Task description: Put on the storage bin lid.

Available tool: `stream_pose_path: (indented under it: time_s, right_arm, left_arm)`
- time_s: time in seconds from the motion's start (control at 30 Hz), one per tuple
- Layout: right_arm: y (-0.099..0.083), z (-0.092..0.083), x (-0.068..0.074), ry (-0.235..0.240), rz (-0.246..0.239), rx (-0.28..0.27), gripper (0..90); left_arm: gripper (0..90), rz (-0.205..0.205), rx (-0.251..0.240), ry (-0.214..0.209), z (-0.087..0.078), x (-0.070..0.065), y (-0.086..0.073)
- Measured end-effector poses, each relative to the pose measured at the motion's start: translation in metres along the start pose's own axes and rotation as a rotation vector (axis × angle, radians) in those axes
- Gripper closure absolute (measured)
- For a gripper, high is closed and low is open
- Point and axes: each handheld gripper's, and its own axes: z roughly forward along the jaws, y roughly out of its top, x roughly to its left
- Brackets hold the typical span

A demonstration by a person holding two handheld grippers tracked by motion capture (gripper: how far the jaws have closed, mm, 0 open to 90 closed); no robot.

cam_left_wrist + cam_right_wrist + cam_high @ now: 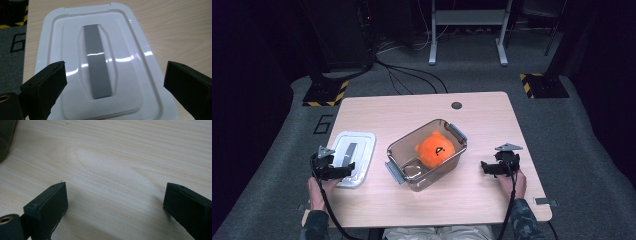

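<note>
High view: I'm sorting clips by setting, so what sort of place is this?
Probably a lab or recording studio, not a home: a lone wooden table on grey carpet, black surroundings, hazard-striped stand bases and cables trailing across the floor behind it.

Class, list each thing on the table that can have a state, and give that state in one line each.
storage box: open, lid off, upright
orange plush toy: inside the box
white lid: lying flat on the table beside the box, handle up
left tool: open, above the lid
right tool: open, holding nothing, over bare table
</note>
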Motion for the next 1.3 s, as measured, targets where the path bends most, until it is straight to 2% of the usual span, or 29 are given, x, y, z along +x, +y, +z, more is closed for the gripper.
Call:
stream_pose_path:
  time_s: [0.1, 0.33, 0.47, 0.53, 0.57, 0.67, 0.77, 0.83, 0.87, 1.07, 1.17, 1.3]
  right_arm:
    - [0.0, 0.0, 0.0, 0.002, -0.003, 0.002, 4.7]
    - [0.0, 0.0, 0.0, 0.003, -0.001, 0.0, 4.9]
    - [0.0, 0.0, 0.0, 0.003, -0.001, 0.0, 5.0]
    - [0.0, 0.0, 0.0, 0.003, -0.002, 0.0, 5.0]
    - [0.0, 0.0, -0.001, 0.007, -0.008, 0.003, 5.1]
    - [0.0, 0.0, 0.0, 0.004, -0.002, -0.001, 5.2]
    - [0.0, 0.0, 0.0, 0.004, -0.002, -0.001, 5.3]
    - [0.0, 0.0, 0.0, 0.004, -0.002, -0.001, 5.3]
    - [0.0, 0.0, 0.0, 0.004, -0.002, -0.001, 5.3]
    - [0.0, 0.0, 0.0, 0.004, -0.002, -0.002, 5.4]
    - [0.0, 0.0, 0.0, 0.007, -0.007, 0.0, 5.4]
    - [0.0, 0.0, -0.001, 0.009, -0.011, 0.002, 5.4]
  left_arm:
    - [4.3, -0.026, 0.013, 0.019, 0.009, 0.011, 0.001]
    - [3.0, -0.026, 0.069, 0.042, 0.028, 0.018, 0.005]
    - [3.2, -0.018, 0.083, 0.047, 0.036, 0.018, 0.007]
    - [10.6, -0.012, 0.081, 0.043, 0.037, 0.017, 0.007]
    - [10.6, -0.005, 0.082, 0.047, 0.038, 0.016, 0.008]
    - [22.1, 0.02, 0.078, 0.053, 0.043, 0.014, 0.009]
    - [33.4, 0.024, 0.095, 0.064, 0.046, 0.012, 0.01]
    - [34.2, 0.031, 0.089, 0.07, 0.047, 0.011, 0.01]
    - [39.5, 0.038, 0.09, 0.075, 0.047, 0.01, 0.011]
    - [48.9, 0.038, 0.104, 0.086, 0.047, 0.009, 0.015]
    - [57.9, 0.051, 0.117, 0.071, 0.049, 0.007, 0.017]
    - [62.7, 0.041, 0.123, 0.068, 0.05, 0.006, 0.019]
